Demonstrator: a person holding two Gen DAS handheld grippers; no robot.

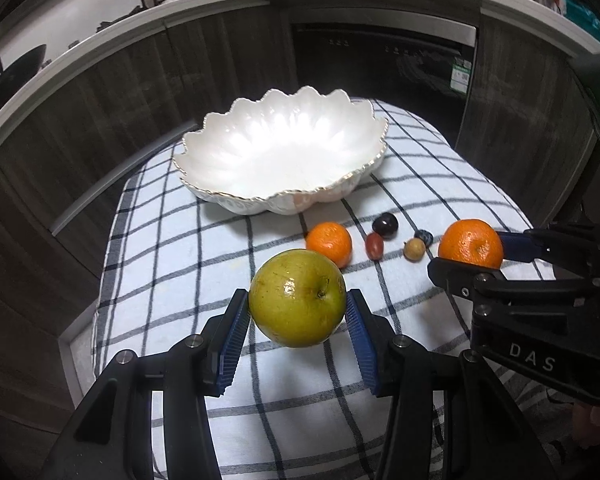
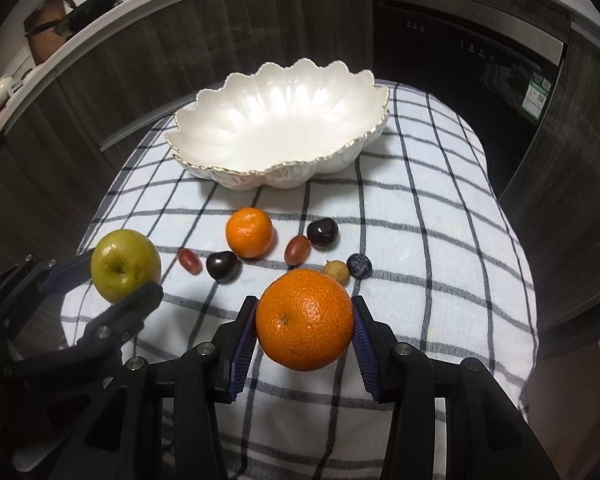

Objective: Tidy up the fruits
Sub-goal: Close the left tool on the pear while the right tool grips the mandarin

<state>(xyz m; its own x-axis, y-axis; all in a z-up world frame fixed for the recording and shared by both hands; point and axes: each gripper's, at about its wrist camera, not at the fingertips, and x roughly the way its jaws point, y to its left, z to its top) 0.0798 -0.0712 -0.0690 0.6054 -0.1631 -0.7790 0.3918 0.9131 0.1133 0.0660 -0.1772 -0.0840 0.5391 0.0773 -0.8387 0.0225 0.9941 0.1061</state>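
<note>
The green apple (image 1: 297,298) hangs clear of the checked cloth (image 1: 300,408), clamped at its widest girth between the ribbed blue pads of the left hand-held gripper (image 1: 297,320). It looks firm and fairly heavy, its waxy skin likely to slip, so a hold across the middle suits it. The larger mandarin (image 2: 305,319) is gripped the same way by the right hand-held gripper (image 2: 305,334), near and to the right; its rind probably gives a little under pressure, so a light squeeze should do. Beyond them on the cloth lie a smaller mandarin (image 2: 249,232), two red grapes (image 2: 298,249), two dark cherries (image 2: 322,232), a blueberry (image 2: 359,265) and a small tan fruit (image 2: 335,272) I cannot identify. These are tiny, round, soft and apt to roll. At the far side stands the scalloped white bowl (image 1: 284,196) with nothing in it, glazed and likely chip-prone. The desk under the cloth is hidden, and a fingertip shows only at the left view's lower right edge.
</note>
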